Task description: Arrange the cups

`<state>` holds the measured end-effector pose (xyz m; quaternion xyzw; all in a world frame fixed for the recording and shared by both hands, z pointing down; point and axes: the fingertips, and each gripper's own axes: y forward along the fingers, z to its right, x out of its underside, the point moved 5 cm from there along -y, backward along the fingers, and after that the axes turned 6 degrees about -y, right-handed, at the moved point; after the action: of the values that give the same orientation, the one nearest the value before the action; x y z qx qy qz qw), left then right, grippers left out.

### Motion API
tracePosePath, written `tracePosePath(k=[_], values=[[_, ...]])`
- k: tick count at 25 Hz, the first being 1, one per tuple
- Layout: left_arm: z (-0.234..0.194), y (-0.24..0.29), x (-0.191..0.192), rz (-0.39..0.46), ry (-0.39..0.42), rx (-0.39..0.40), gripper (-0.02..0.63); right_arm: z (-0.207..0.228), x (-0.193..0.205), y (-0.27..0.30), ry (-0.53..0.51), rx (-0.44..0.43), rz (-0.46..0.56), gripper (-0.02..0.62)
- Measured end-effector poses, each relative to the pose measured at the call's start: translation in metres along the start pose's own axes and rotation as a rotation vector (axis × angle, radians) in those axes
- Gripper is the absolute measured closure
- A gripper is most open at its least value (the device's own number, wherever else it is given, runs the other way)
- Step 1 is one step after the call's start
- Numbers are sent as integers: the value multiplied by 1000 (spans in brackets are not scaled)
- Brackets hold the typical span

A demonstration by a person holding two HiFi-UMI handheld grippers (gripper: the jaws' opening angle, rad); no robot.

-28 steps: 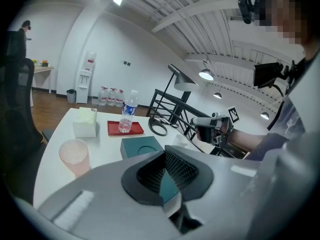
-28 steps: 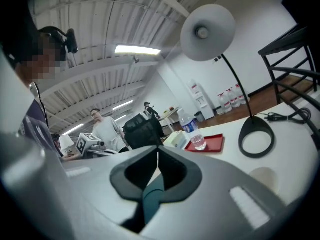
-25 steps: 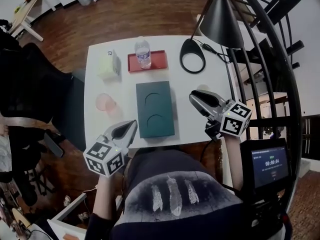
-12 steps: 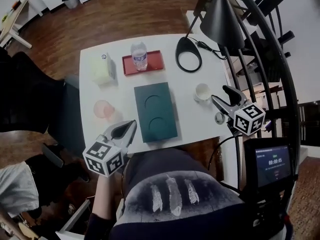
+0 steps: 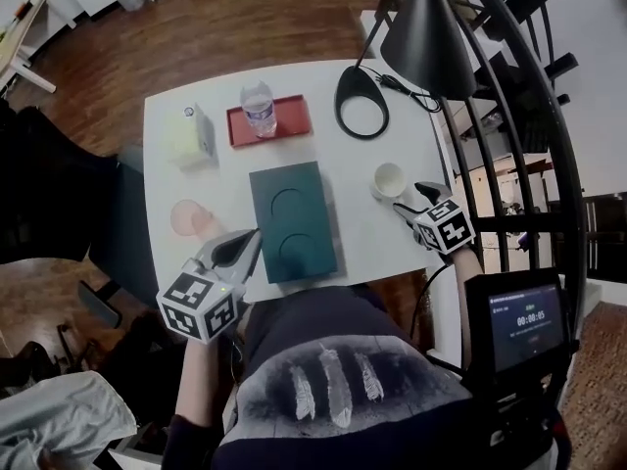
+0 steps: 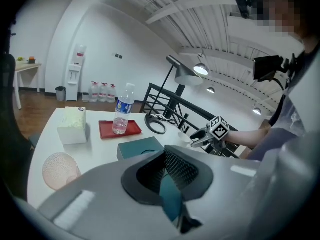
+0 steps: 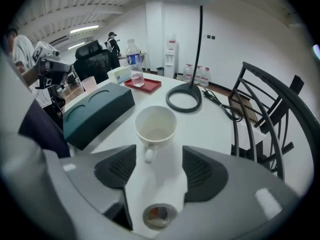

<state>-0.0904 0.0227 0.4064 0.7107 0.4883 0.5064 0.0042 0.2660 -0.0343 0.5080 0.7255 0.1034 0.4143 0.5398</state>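
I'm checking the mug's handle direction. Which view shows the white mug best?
The right gripper view: the white mug sits close and central, handle facing the camera. The head view shows it small from above; the left gripper view shows only a distant sliver.

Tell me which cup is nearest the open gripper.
The white handled cup, just ahead of the right gripper, jaws spread; the pink cup stands beyond the green box.
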Motion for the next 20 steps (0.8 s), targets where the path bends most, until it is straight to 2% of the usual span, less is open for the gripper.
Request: tracePosePath(k=[10,16,17,18,19,20], values=[[-1,9,2,16,-53,-73,591,6,-3,39,-125,-63,-108,321],[-1,10,1,12,-56,-75,591,2,-6,39,-245,-65,-161,399],[-2,10,1,14,-57,-74,591,3,-6,39,-272,-56,-171,432],[-2,10,1,15,-58,-74,591,3,-6,39,-298,-48,-179,505],[-2,10,1,15,-59,-73,591,4,-6,39,-316,-43,-182,540],[-2,10,0,15,-58,-71,592,4,-6,39,-326,-44,-182,546]])
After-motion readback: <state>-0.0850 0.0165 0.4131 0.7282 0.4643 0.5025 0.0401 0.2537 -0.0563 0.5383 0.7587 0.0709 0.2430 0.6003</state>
